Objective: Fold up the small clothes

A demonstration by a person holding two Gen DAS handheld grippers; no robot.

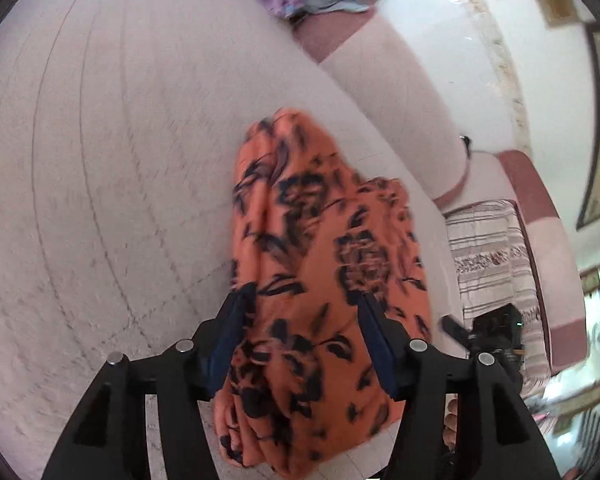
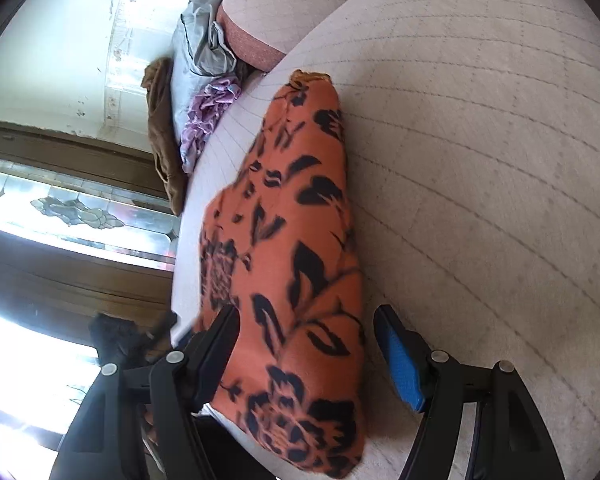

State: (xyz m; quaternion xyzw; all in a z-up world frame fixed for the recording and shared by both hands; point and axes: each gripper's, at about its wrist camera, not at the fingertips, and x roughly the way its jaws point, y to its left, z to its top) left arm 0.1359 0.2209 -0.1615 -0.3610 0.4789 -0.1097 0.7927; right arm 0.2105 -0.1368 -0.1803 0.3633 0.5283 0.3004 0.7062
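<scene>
An orange cloth with a dark floral print (image 1: 320,220) lies folded into a long narrow bundle on a pale quilted cushion (image 1: 100,160). My left gripper (image 1: 305,310) stands over the bundle's near end. Its jaws are open and the cloth runs between them. In the right wrist view the same orange cloth (image 2: 300,208) stretches away along the cushion (image 2: 480,160) close to its left edge. My right gripper (image 2: 306,324) straddles the cloth's near end, open. Its blue pad (image 2: 400,360) stands clear of the fabric on the right.
A heap of grey and purple clothes (image 2: 204,60) and a brown garment (image 2: 164,132) lie at the cushion's far end. A striped cloth (image 1: 488,248) lies beyond the cushion's right edge, beside a black device (image 1: 496,336). A wooden door with patterned glass (image 2: 80,208) stands past the edge.
</scene>
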